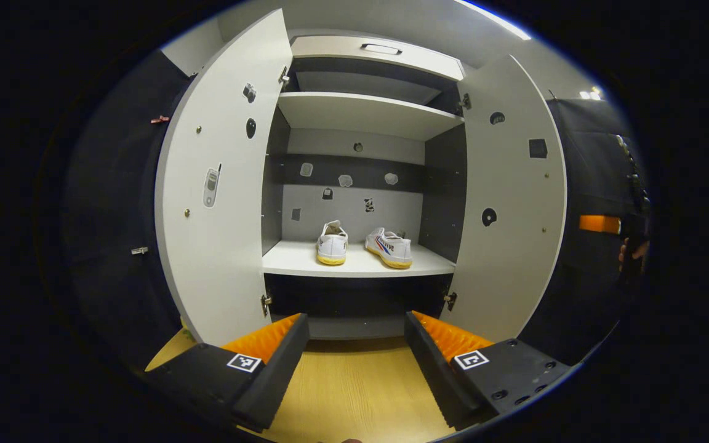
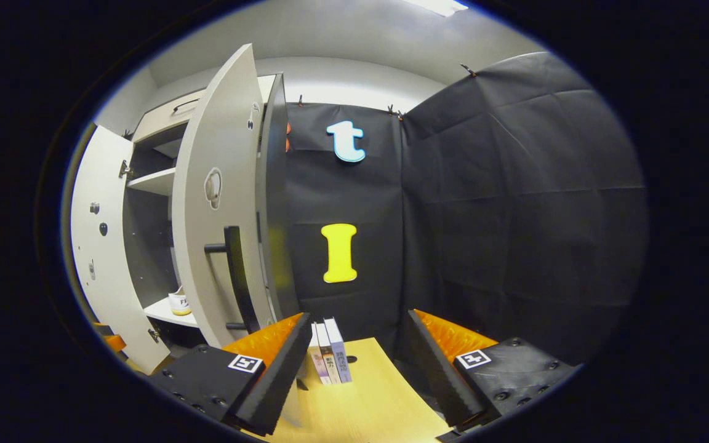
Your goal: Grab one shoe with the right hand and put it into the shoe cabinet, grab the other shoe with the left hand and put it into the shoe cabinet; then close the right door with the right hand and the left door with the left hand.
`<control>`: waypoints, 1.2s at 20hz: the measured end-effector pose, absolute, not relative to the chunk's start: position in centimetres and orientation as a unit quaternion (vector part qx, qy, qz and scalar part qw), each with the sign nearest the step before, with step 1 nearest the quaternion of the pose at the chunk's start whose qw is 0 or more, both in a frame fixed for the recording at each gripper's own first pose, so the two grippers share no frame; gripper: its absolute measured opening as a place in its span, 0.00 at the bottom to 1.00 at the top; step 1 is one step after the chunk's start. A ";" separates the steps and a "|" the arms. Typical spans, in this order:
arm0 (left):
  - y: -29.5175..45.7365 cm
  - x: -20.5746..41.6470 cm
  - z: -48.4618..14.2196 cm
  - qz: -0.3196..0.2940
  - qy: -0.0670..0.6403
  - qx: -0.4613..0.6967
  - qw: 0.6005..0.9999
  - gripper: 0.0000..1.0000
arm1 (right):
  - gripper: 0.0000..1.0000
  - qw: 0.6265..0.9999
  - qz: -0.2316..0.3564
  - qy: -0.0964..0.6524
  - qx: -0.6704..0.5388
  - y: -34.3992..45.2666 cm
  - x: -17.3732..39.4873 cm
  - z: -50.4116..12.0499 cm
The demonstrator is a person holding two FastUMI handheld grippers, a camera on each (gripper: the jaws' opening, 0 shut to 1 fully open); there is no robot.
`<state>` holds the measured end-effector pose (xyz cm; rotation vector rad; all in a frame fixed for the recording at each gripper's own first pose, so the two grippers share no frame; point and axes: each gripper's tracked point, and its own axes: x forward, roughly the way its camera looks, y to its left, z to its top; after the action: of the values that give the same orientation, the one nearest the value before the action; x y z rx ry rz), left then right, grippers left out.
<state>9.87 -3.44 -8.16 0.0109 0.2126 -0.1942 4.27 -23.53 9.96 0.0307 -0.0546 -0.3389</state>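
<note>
Fingers of left gripper (image 1: 356, 344) spread wide at bottom centre of left gripper view, nothing between them. Same for right gripper (image 2: 354, 344) in right gripper view: fingers apart, empty.

Both shoes already on lower shelf (image 1: 293, 261), centre of left view: left shoe (image 1: 332, 243) heel out, right shoe (image 1: 389, 247) angled just beside it, not touching. Both well back from shelf edge, so looks clear of door swing.

Left door (image 1: 219, 203) and right door (image 1: 511, 215) wide open, either side of frame. Shoe step looks done; next is closing right door.

In right view, right door (image 2: 219, 203) sits left of centre, edge-on, outer face toward camera, bar handle (image 2: 234, 277) just above own left finger. Books (image 2: 328, 352) standing on bench (image 2: 367, 406) between fingers, near door foot.

For a clean close:
- Push outer face near free edge or at handle, not near hinge.
- Follow hinge arc, no straight shove.
- Keep fingers off books.
- Keep left gripper out of opening until right door is home.
- Then left door same way.
</note>
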 end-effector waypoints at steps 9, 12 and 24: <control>-4.5 8.4 -10.1 -0.029 0.115 -0.013 0.993 0.95 | 0.98 0.998 -0.067 -0.017 0.003 -22.4 12.2 10.8; -5.7 8.1 -9.5 -0.021 0.105 -0.015 0.994 0.95 | 0.98 0.999 -0.039 -0.012 0.006 -21.0 13.2 10.6; -2.9 6.0 -9.6 0.008 0.104 -0.040 0.994 0.95 | 0.96 0.999 -0.039 -0.018 -0.002 -16.7 12.1 11.0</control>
<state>5.96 -2.91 -9.56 -0.0810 0.2089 0.0159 12.07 -16.74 11.04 -0.0037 -0.0360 -0.0785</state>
